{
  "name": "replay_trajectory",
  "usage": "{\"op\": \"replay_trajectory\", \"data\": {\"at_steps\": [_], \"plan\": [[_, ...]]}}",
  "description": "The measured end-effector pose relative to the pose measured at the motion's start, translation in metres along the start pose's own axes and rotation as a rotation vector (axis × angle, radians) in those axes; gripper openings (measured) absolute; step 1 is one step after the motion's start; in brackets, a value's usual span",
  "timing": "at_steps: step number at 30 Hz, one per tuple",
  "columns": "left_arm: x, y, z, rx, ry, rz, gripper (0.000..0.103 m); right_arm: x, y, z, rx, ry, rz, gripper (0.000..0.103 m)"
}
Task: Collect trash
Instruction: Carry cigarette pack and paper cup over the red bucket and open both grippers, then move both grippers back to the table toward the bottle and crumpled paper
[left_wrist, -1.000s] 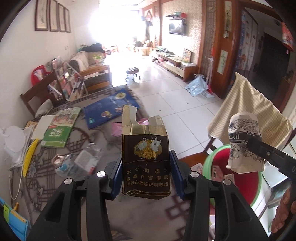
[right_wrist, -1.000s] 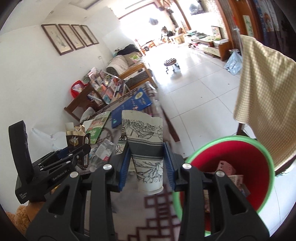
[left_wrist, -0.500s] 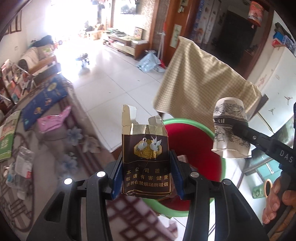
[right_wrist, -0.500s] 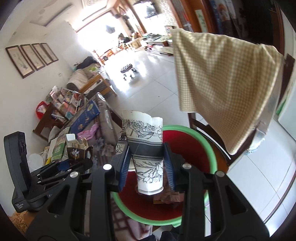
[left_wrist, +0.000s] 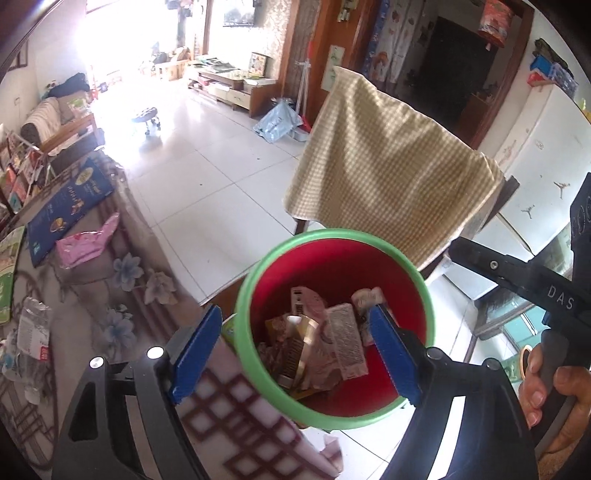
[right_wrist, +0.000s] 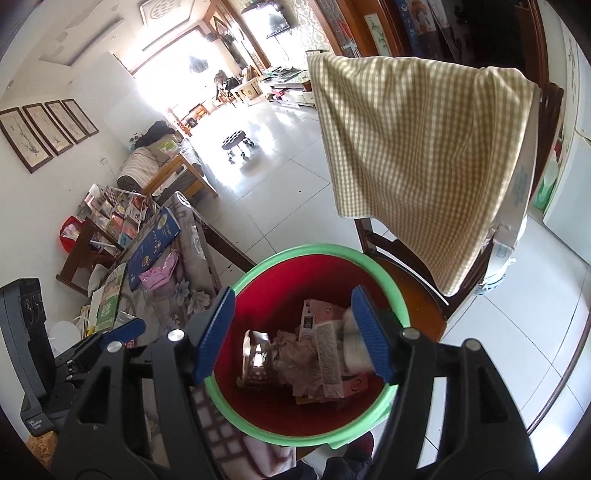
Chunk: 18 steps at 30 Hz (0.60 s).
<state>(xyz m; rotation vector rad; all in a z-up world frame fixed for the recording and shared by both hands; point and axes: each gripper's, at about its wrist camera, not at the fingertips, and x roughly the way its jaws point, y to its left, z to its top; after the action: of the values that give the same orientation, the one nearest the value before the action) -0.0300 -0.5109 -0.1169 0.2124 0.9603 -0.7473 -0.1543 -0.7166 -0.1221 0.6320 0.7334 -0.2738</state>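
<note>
Both the left gripper (left_wrist: 295, 354) and the right gripper (right_wrist: 295, 334) hovered at lower centre of frame over the green-rimmed red bin (left_wrist: 258, 280), jaws just spread and empty, so released trash (left_wrist: 317, 347) lay inside it.

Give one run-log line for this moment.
left hand-held gripper: just opened, empty | right hand-held gripper: just opened, empty | both over bin | trash in bin
</note>
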Motion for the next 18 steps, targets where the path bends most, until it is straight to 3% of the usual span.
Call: {"op": "replay_trajectory", "data": {"at_steps": [8,18], "plan": [[-0.018,0.083,-0.018,-0.203,-0.011,0.158,0.078,0.029,0.039,-0.004,-0.051,0.063,0.066,0.066],[-0.062,0.189,-0.1,-0.519,-0.004,0.467,0.078,0.105,0.108,-0.042,-0.186,0.242,0.249,0.066]]}}
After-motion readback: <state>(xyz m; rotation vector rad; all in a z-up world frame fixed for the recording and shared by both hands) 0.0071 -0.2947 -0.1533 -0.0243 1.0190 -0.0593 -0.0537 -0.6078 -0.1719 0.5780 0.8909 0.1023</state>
